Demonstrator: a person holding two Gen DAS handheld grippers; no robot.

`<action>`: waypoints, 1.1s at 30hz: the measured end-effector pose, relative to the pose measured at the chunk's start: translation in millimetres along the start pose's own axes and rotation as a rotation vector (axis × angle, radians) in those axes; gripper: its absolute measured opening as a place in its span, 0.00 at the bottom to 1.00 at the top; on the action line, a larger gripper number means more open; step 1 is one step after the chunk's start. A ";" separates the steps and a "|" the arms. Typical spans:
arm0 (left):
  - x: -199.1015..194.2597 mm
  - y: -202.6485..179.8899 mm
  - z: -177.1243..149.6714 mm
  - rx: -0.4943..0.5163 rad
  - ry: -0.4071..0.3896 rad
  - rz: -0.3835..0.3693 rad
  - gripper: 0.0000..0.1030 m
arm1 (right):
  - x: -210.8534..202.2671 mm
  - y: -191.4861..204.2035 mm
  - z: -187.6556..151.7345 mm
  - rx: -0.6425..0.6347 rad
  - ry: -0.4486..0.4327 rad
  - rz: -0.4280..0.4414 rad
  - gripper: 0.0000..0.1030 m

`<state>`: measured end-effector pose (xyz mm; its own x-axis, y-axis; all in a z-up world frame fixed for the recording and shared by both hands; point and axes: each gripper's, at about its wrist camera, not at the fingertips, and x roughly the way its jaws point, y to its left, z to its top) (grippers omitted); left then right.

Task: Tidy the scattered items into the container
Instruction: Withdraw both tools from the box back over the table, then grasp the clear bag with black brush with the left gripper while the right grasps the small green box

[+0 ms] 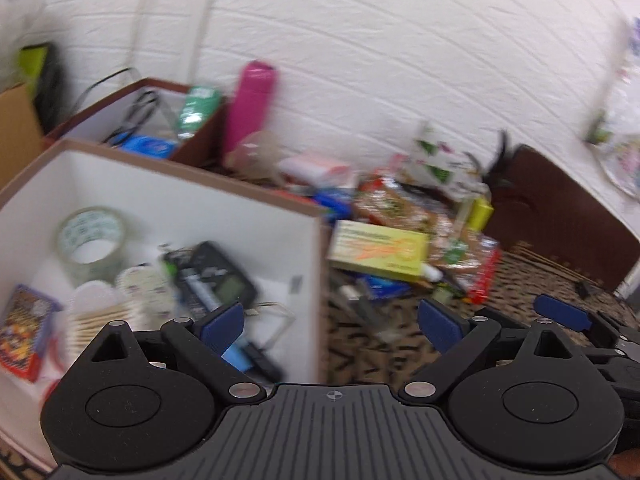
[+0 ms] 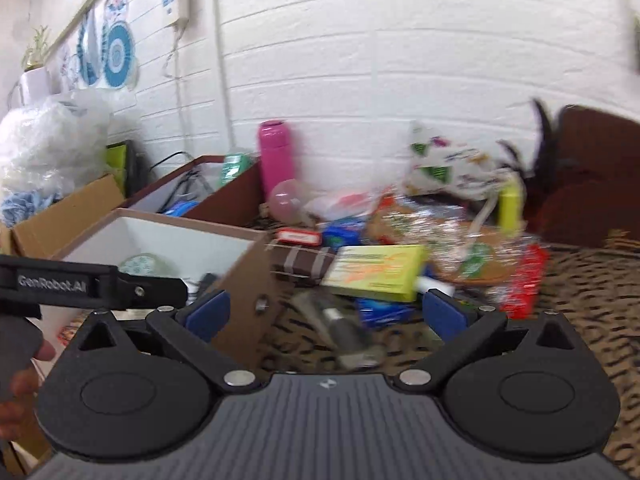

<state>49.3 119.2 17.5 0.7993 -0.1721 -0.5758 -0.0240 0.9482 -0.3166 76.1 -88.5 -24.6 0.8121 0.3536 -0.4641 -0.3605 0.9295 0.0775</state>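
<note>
A brown box with a white inside (image 1: pixel 192 208) stands at the left and holds a tape roll (image 1: pixel 90 240), a black device (image 1: pixel 224 280), paper cups and a colourful pack. It also shows in the right wrist view (image 2: pixel 240 264). My left gripper (image 1: pixel 332 326) is open and empty, over the box's right wall. My right gripper (image 2: pixel 326 314) is open and empty, above a clear bottle (image 2: pixel 344 332) lying on the patterned cloth. A yellow-green box (image 1: pixel 380 250) (image 2: pixel 376 272) lies in the pile of scattered packets behind.
A second brown box (image 1: pixel 132 120) with cables stands behind the first. A pink bottle (image 1: pixel 250 104) stands by the white brick wall. A dark brown chair back (image 1: pixel 560 216) is at the right. A cardboard box (image 2: pixel 68 216) and plastic bags sit far left.
</note>
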 end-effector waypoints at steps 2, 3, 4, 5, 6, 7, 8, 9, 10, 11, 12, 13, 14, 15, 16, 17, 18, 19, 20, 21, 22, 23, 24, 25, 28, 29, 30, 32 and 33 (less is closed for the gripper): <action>7.0 -26.2 -3.9 0.049 0.008 -0.042 0.97 | -9.2 -18.3 -4.7 -0.004 -0.005 -0.068 0.99; 11.4 -38.3 -7.4 0.072 0.010 -0.054 0.97 | -12.5 -27.6 -7.8 -0.001 -0.007 -0.094 0.99; 16.5 -48.3 -12.0 0.088 0.008 -0.060 0.98 | -14.6 -37.1 -11.3 0.008 -0.007 -0.115 0.99; 22.4 -56.3 -15.9 0.096 0.011 -0.063 0.98 | -15.0 -46.5 -15.5 0.020 0.001 -0.131 0.99; 29.7 -62.3 -19.9 0.098 0.019 -0.063 0.98 | -14.6 -55.4 -20.1 0.035 0.011 -0.146 0.99; 38.0 -65.2 -24.6 0.091 0.030 -0.060 0.98 | -13.7 -63.0 -25.8 0.050 0.023 -0.159 0.99; 47.2 -66.7 -29.3 0.079 0.043 -0.052 0.98 | -11.8 -69.2 -31.8 0.064 0.036 -0.169 0.99; 57.4 -67.3 -33.5 0.063 0.060 -0.041 0.98 | -8.8 -74.4 -37.6 0.074 0.050 -0.175 0.99; 68.0 -67.3 -37.0 0.048 0.080 -0.029 0.97 | -5.0 -78.1 -43.1 0.081 0.065 -0.181 0.99; 77.7 -66.8 -40.2 0.036 0.097 -0.019 0.97 | -1.1 -80.6 -48.5 0.083 0.079 -0.187 0.99; 86.3 -65.6 -42.7 0.028 0.108 -0.009 0.96 | 3.6 -82.4 -53.5 0.082 0.093 -0.194 0.99; 94.6 -64.6 -44.3 0.022 0.115 0.003 0.96 | 9.1 -83.6 -57.7 0.078 0.108 -0.198 0.99; 102.8 -63.5 -45.3 0.018 0.121 0.017 0.95 | 14.7 -84.3 -61.3 0.075 0.122 -0.198 0.99; 110.8 -62.2 -46.0 0.011 0.128 0.033 0.94 | 19.8 -85.7 -64.9 0.075 0.132 -0.196 0.99; 118.6 -60.3 -46.2 0.001 0.136 0.047 0.93 | 24.7 -86.8 -68.1 0.078 0.141 -0.194 0.99; 125.7 -57.7 -46.5 -0.015 0.143 0.059 0.91 | 29.5 -88.0 -70.4 0.082 0.148 -0.191 0.99; 131.9 -54.7 -46.2 -0.035 0.148 0.069 0.89 | 34.6 -89.7 -72.6 0.086 0.154 -0.186 0.99; 137.2 -51.7 -45.6 -0.056 0.152 0.078 0.87 | 39.7 -91.6 -74.5 0.090 0.159 -0.181 0.99; 142.1 -48.5 -45.6 -0.076 0.153 0.087 0.85 | 44.5 -93.4 -75.8 0.094 0.164 -0.179 0.99; 146.2 -45.8 -45.5 -0.090 0.151 0.098 0.85 | 49.3 -95.0 -76.8 0.099 0.169 -0.176 0.99; 150.5 -43.3 -45.3 -0.102 0.150 0.112 0.83 | 53.7 -96.7 -77.3 0.105 0.172 -0.171 0.99; 154.6 -41.0 -44.9 -0.113 0.150 0.126 0.83 | 58.2 -98.1 -77.6 0.110 0.174 -0.166 0.99; 158.6 -38.8 -44.6 -0.123 0.150 0.135 0.82 | 63.2 -99.1 -77.8 0.112 0.177 -0.161 0.99; 162.5 -36.5 -44.3 -0.133 0.150 0.141 0.81 | 68.2 -99.5 -77.8 0.110 0.181 -0.155 0.99; 173.4 -31.0 -42.8 -0.161 0.154 0.151 0.81 | 82.5 -98.2 -77.3 0.096 0.189 -0.139 0.98; 176.3 -30.4 -42.4 -0.163 0.148 0.154 0.79 | 87.5 -98.2 -76.8 0.094 0.190 -0.135 0.97; 178.7 -30.3 -41.8 -0.161 0.139 0.157 0.78 | 92.6 -98.5 -76.1 0.095 0.191 -0.131 0.96; 185.3 -29.7 -40.0 -0.162 0.135 0.164 0.75 | 102.2 -99.8 -74.9 0.103 0.191 -0.128 0.93; 187.7 -29.7 -39.0 -0.159 0.126 0.167 0.74 | 106.8 -100.8 -74.1 0.109 0.192 -0.126 0.91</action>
<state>176.7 48.4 -110.6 0.6955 -0.0577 -0.7162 -0.2516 0.9141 -0.3179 165.1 -152.1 -147.3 0.7419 0.2179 -0.6341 -0.2024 0.9744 0.0981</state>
